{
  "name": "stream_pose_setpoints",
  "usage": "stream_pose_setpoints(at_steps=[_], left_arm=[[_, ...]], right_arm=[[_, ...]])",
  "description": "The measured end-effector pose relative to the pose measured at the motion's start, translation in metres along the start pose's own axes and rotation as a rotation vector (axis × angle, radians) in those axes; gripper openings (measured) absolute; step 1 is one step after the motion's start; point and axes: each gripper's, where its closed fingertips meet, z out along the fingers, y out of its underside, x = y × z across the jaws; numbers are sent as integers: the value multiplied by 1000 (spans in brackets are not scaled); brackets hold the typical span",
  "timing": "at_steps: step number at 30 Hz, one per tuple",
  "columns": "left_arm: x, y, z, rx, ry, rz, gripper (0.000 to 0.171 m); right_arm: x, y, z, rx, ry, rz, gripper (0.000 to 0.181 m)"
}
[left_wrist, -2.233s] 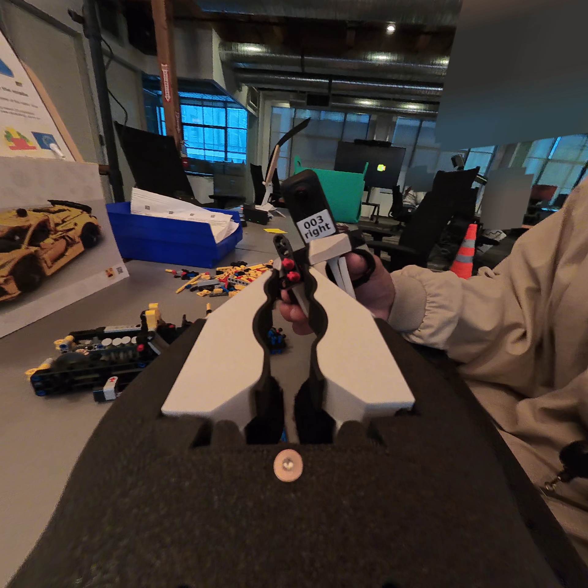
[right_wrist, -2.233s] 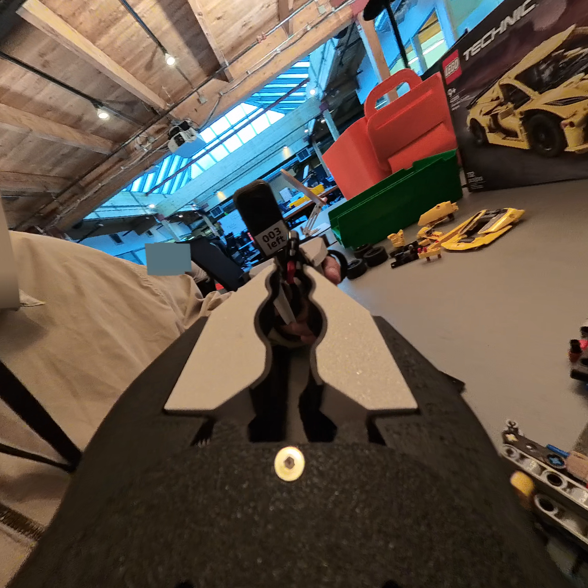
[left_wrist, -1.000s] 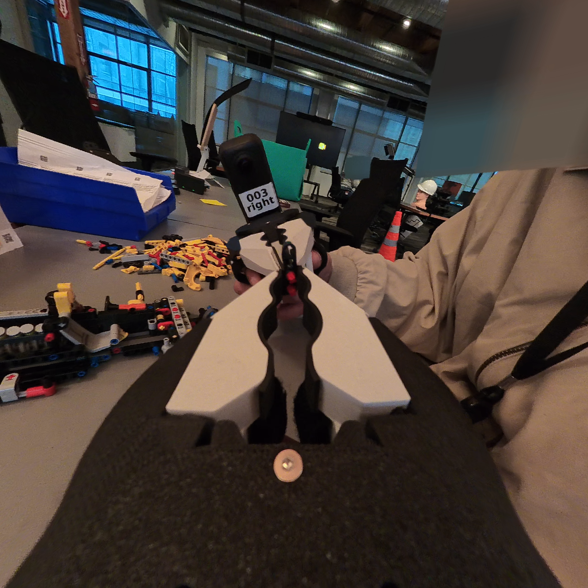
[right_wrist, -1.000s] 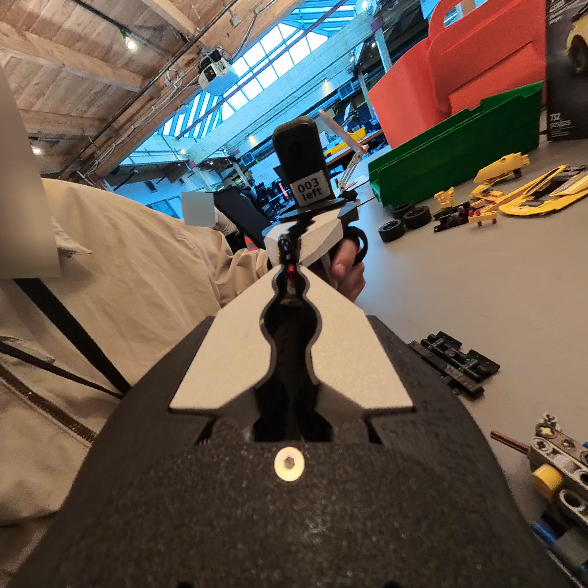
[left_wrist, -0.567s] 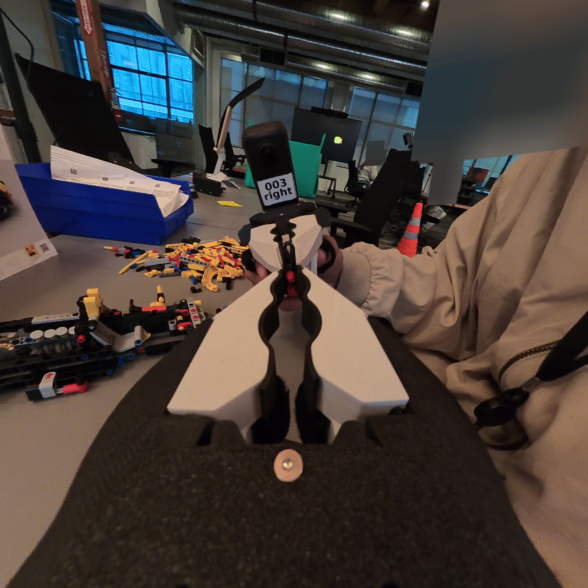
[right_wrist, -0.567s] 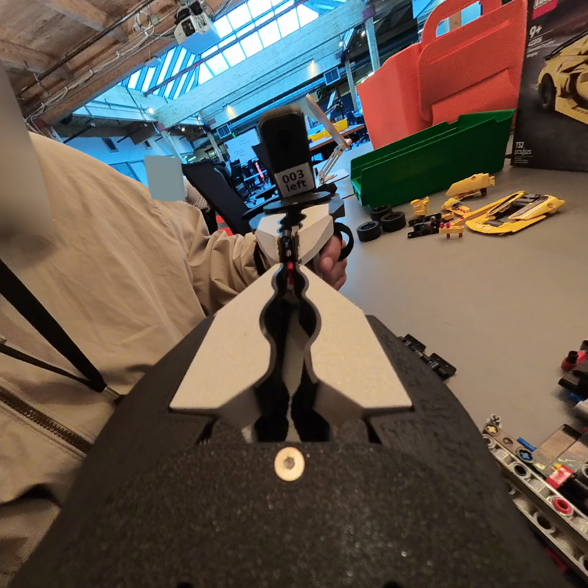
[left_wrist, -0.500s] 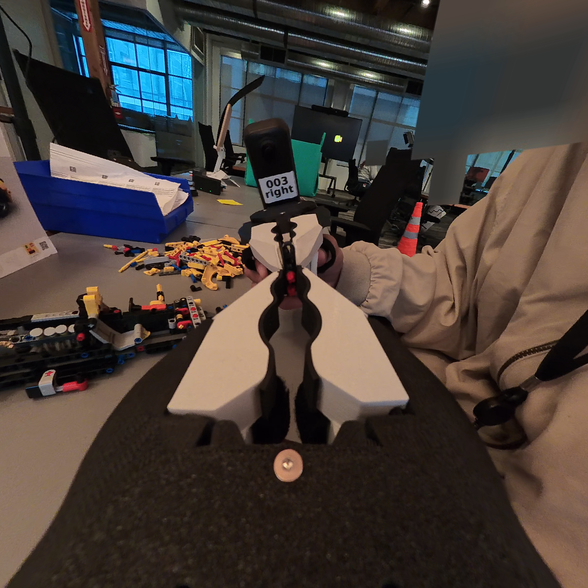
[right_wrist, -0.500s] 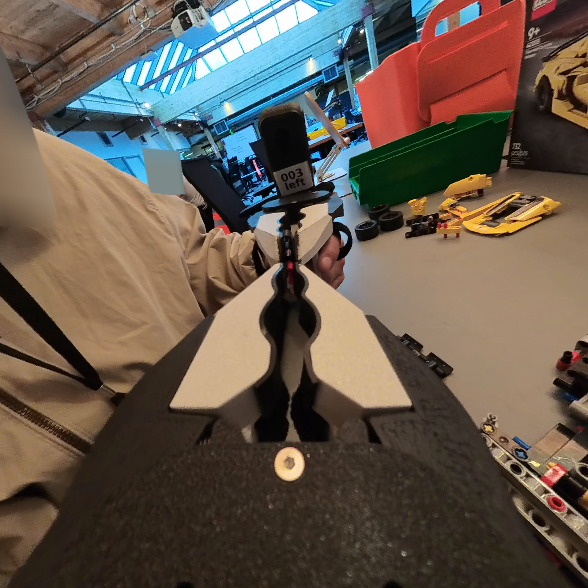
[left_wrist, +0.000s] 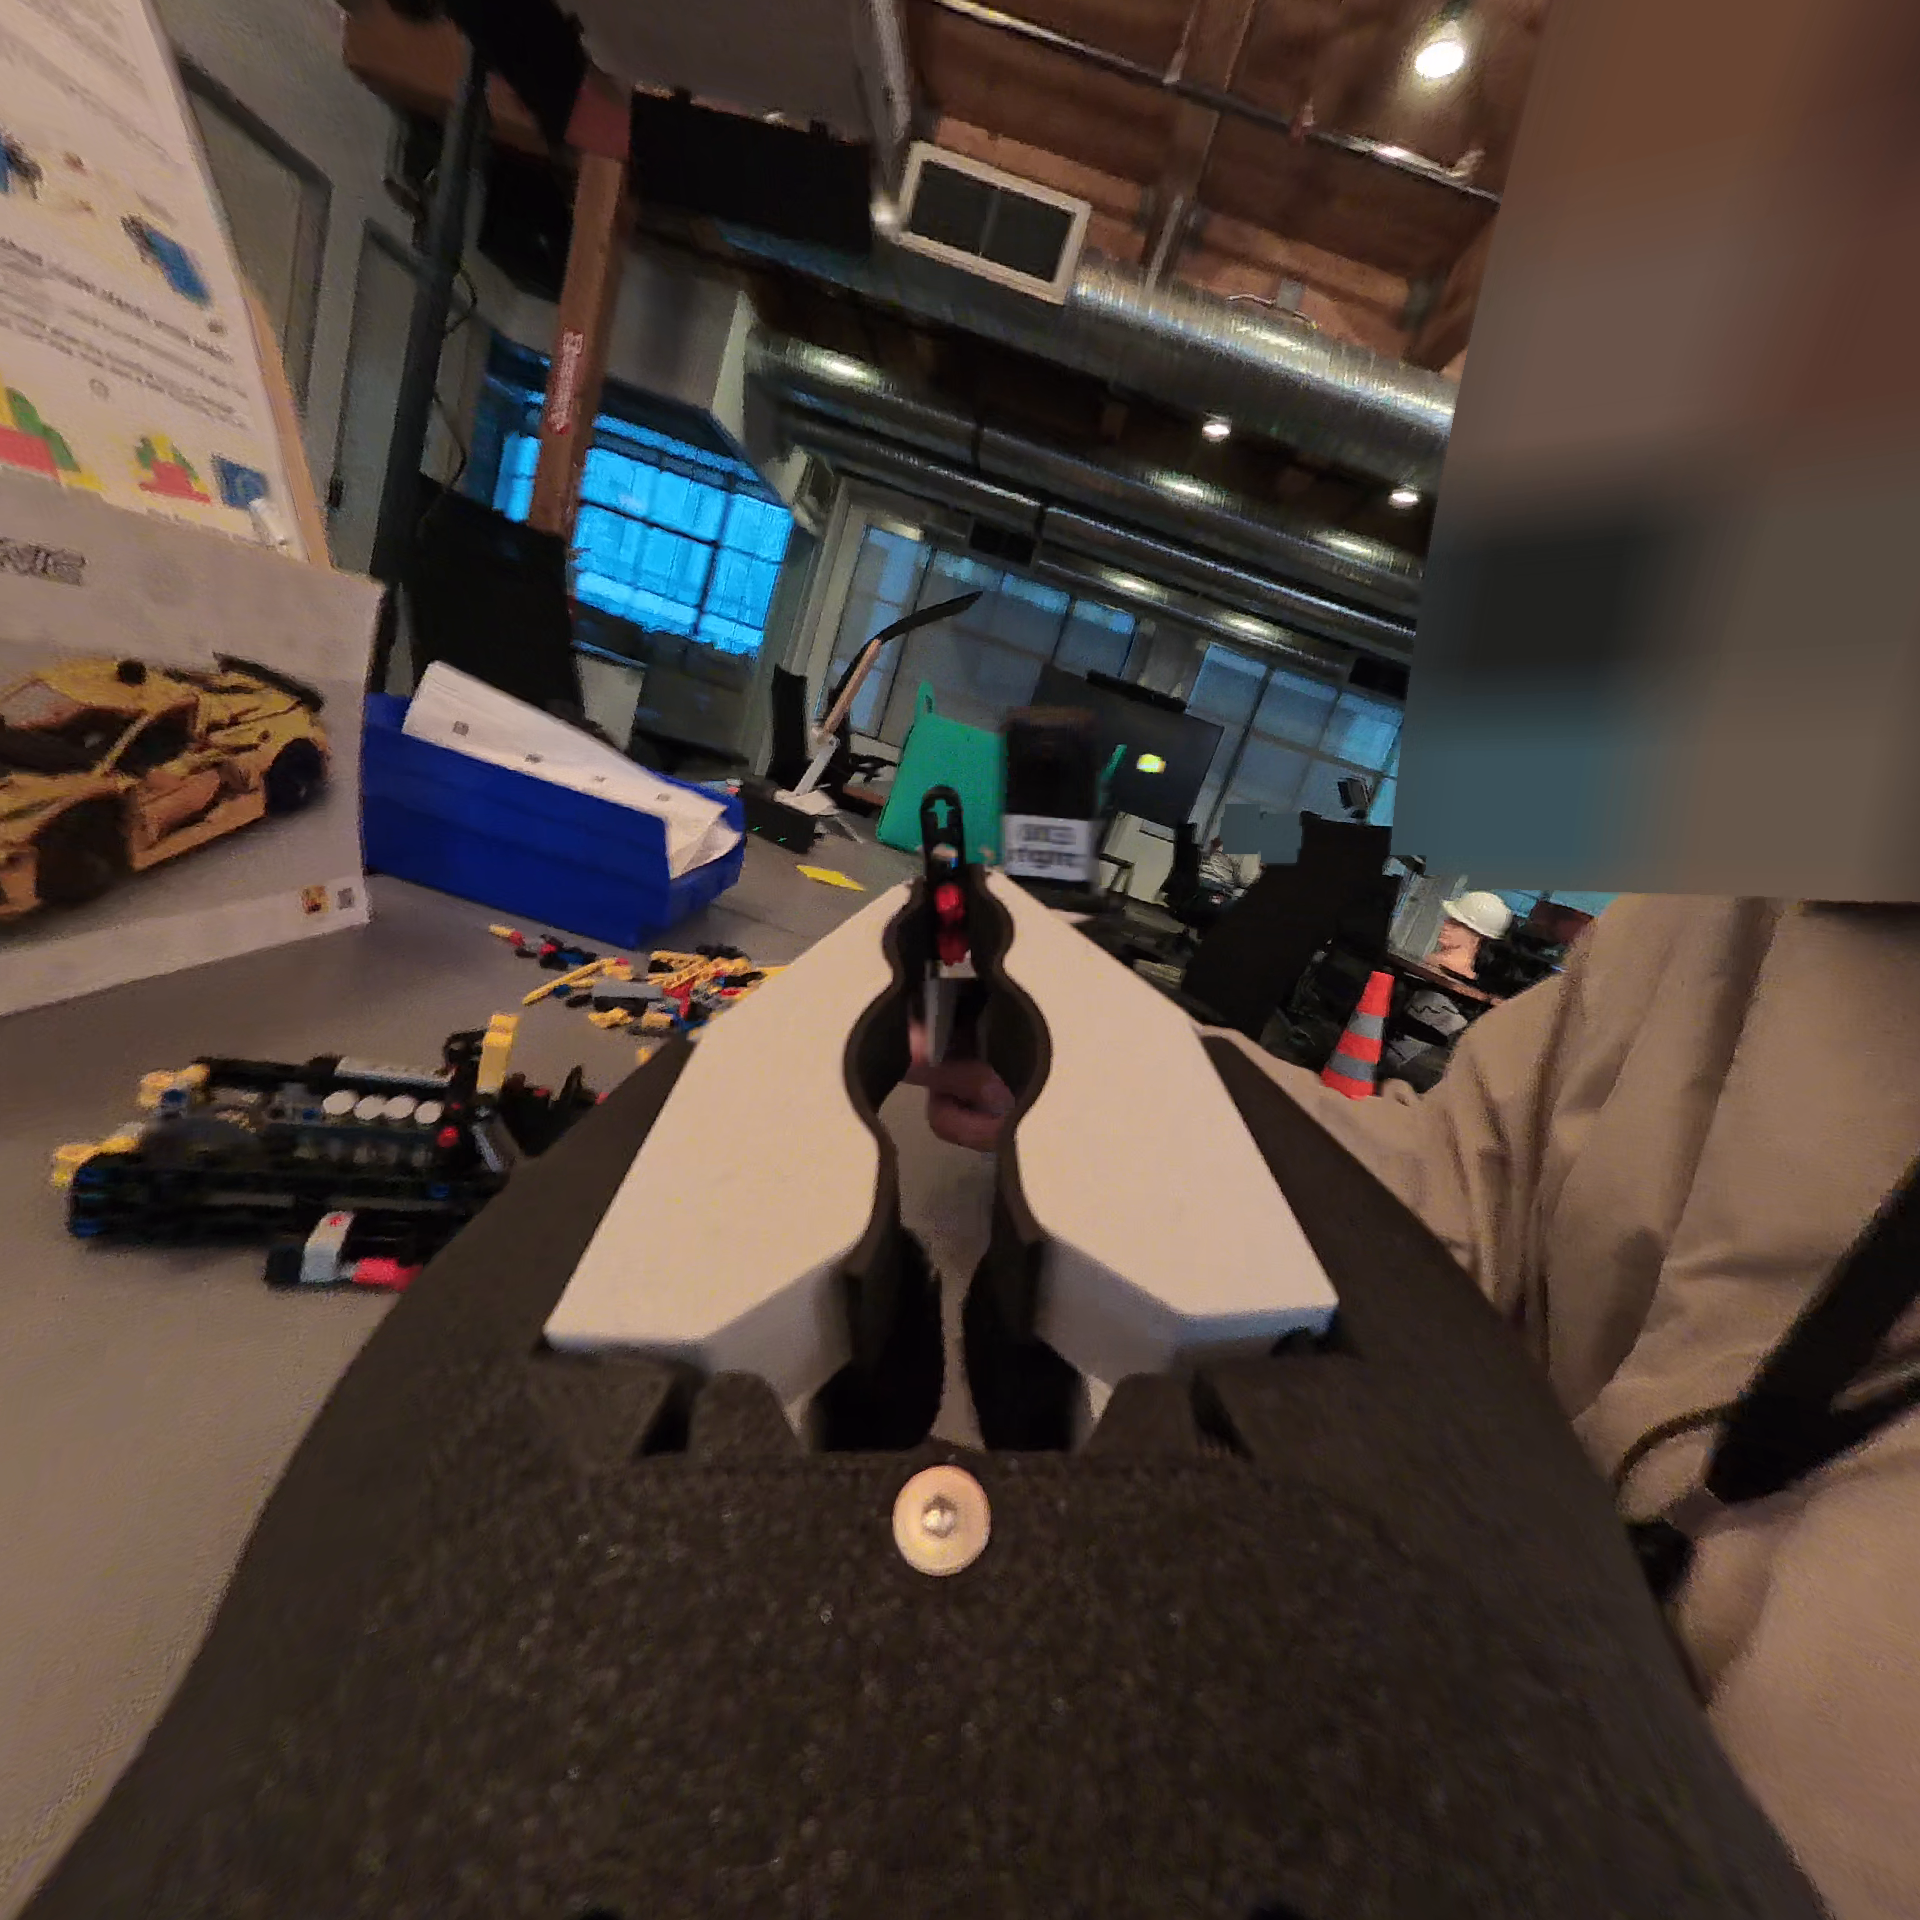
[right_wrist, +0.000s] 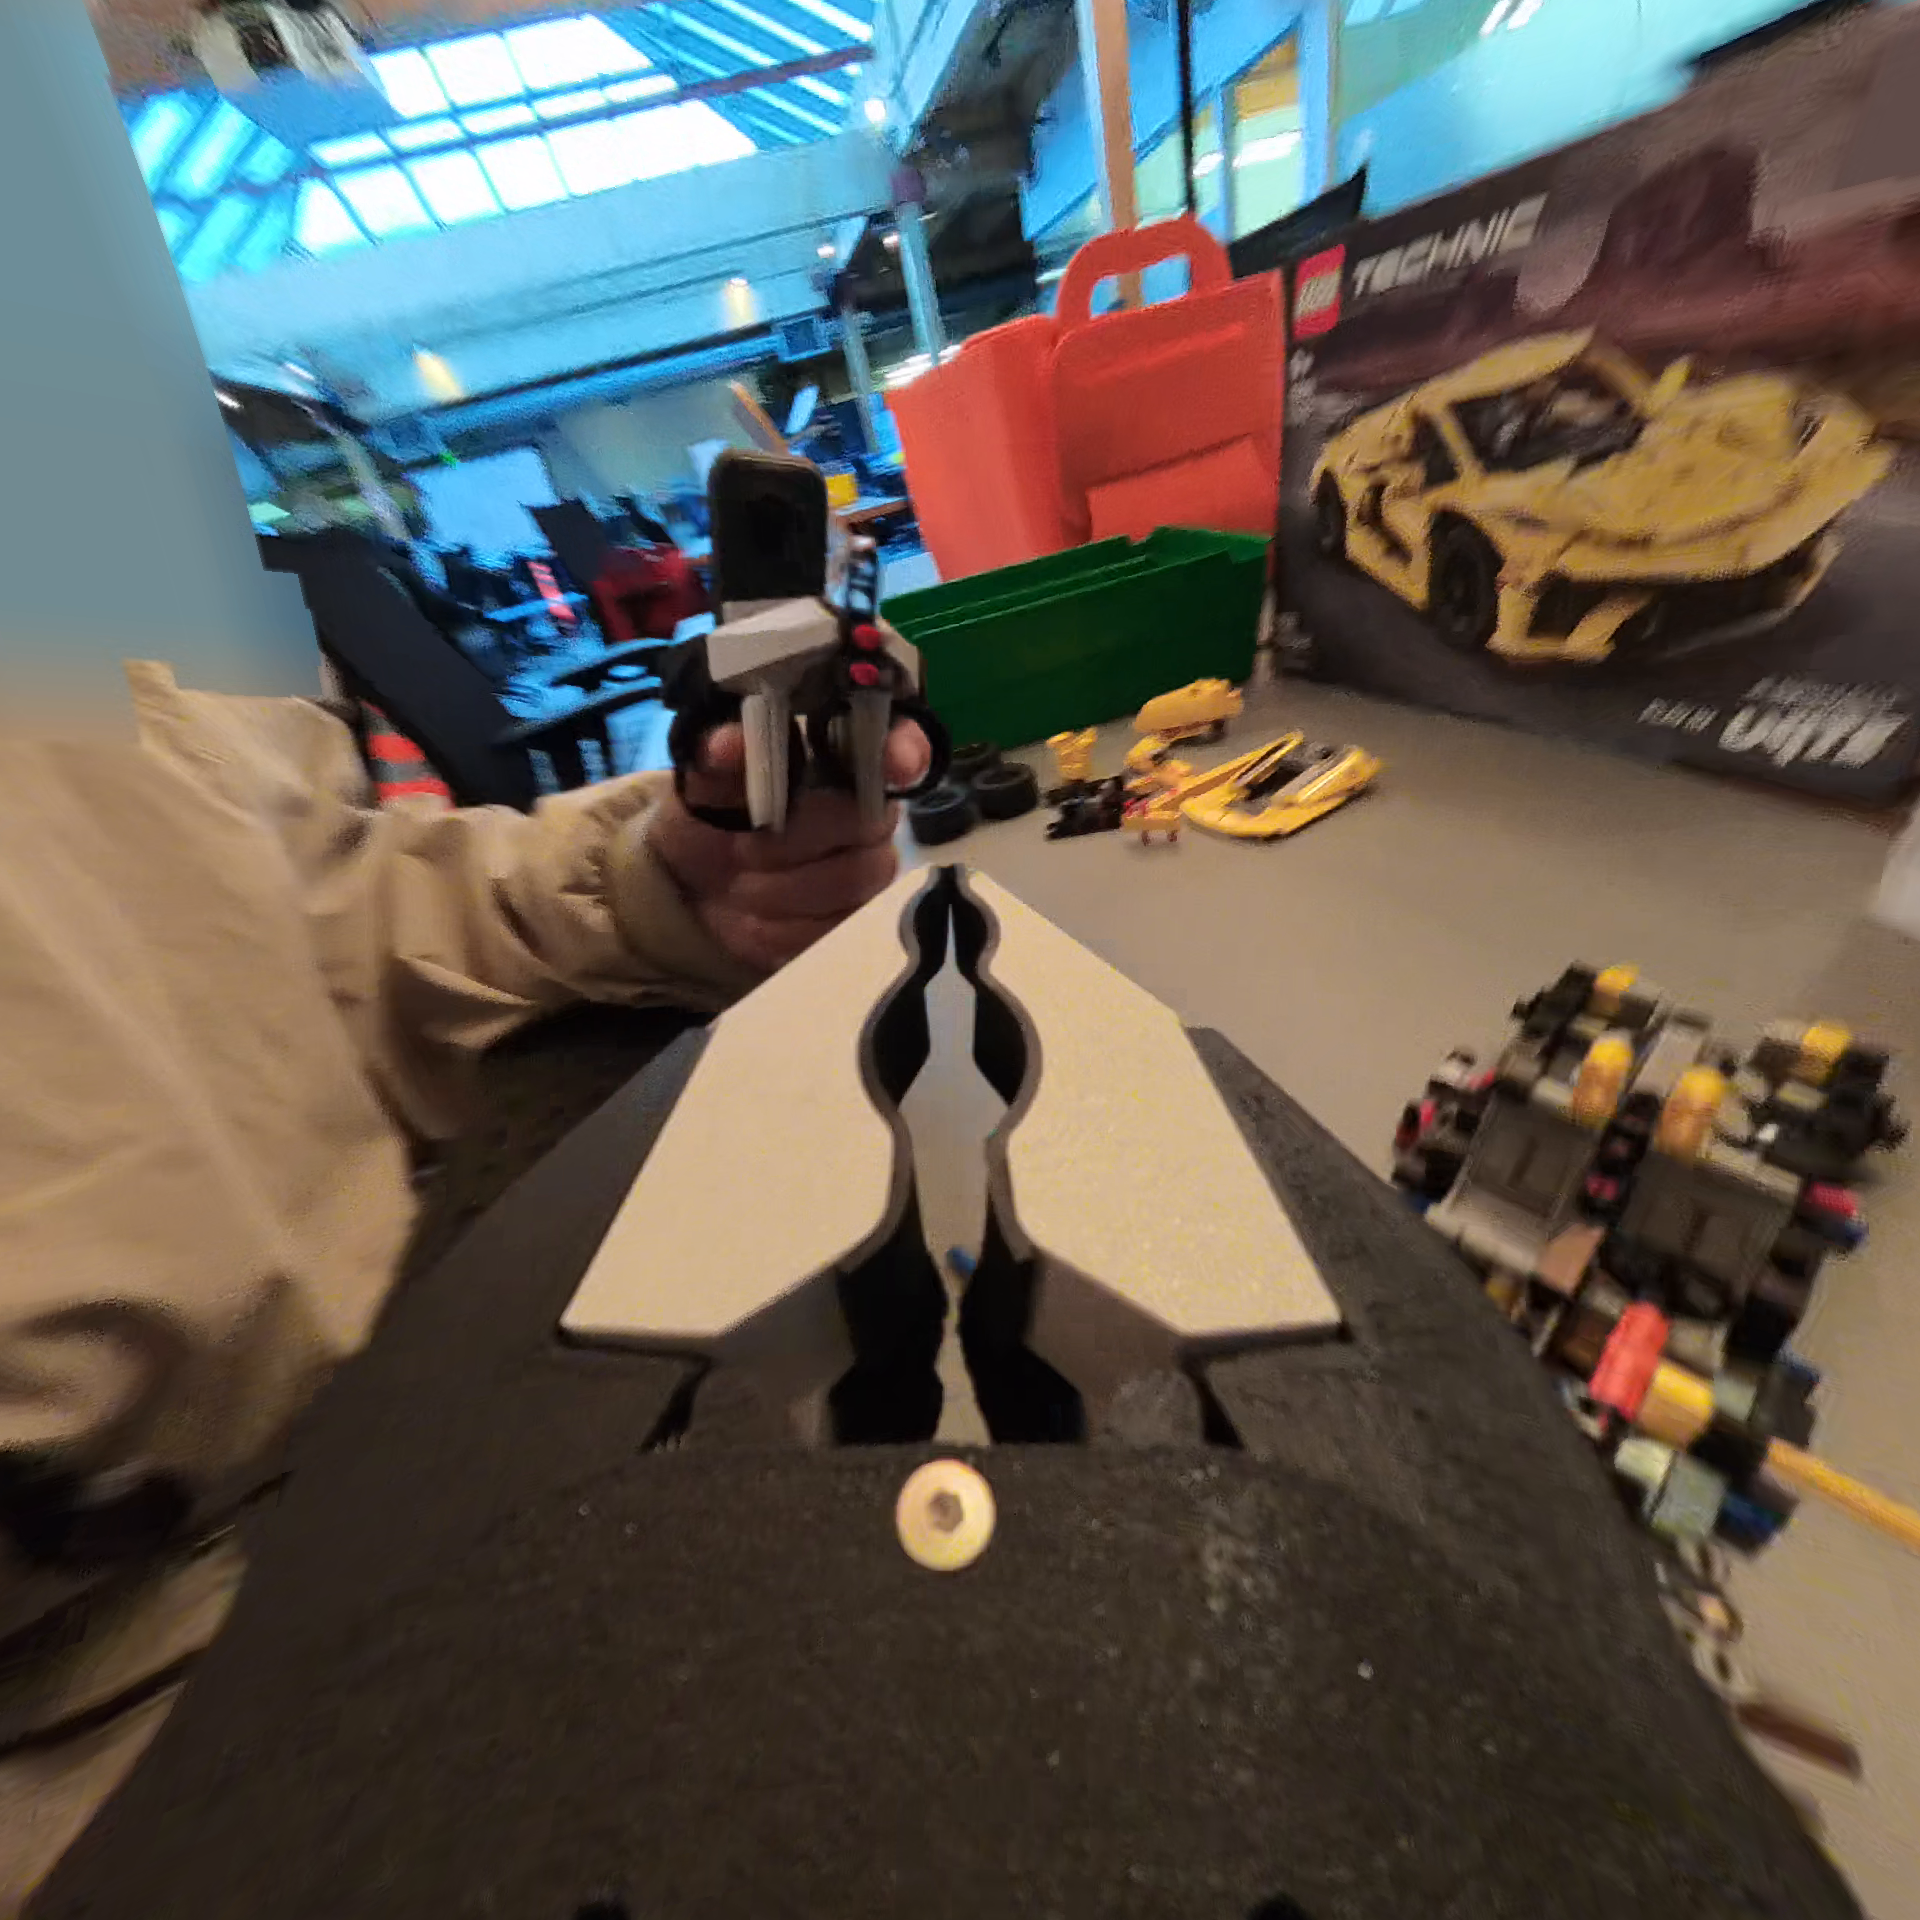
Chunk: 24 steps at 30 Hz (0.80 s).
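Observation:
My left gripper (left_wrist: 945, 906) is shut on a small black beam with red pins (left_wrist: 941, 868), which stands upright out of its tips. In the right wrist view the left gripper (right_wrist: 816, 717) is held up in a hand at the left, with the same black beam (right_wrist: 860, 634) in it. My right gripper (right_wrist: 948, 891) is shut with nothing between its tips, a short way in front of and below the left one. The right gripper's black camera (left_wrist: 1047, 774) shows blurred just behind the beam. A person in a beige jacket (left_wrist: 1621, 1122) holds both.
On the grey table (right_wrist: 1351, 935) are a dark part-built chassis (right_wrist: 1642, 1174), seen too in the left wrist view (left_wrist: 291, 1143), loose yellow and black parts (left_wrist: 644, 977), yellow body panels (right_wrist: 1257, 779), tyres (right_wrist: 977, 800), a green bin (right_wrist: 1091, 623), a blue bin (left_wrist: 520, 842) and a car box (right_wrist: 1590, 499). There is about 8 centimetres between the tips of the two grippers.
The right gripper has let go of the black beam and drawn back from it. The left gripper now holds the beam alone. Both views have swung and are blurred.

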Motion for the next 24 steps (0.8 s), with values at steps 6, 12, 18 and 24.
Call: stream_pose_setpoints(at_steps=[6,12,18,24], left_arm=[[-16,16,11,1,-58,-220,7],[-14,32,25,18,-29,-440,7],[-16,41,25,0,-4,-551,7],[-14,41,26,1,12,-572,7]], right_arm=[[0,2,36,0,412,-361,38],[3,3,39,-30,525,-428,29],[4,1,34,-15,515,-419,18],[4,8,39,-58,537,-454,30]])
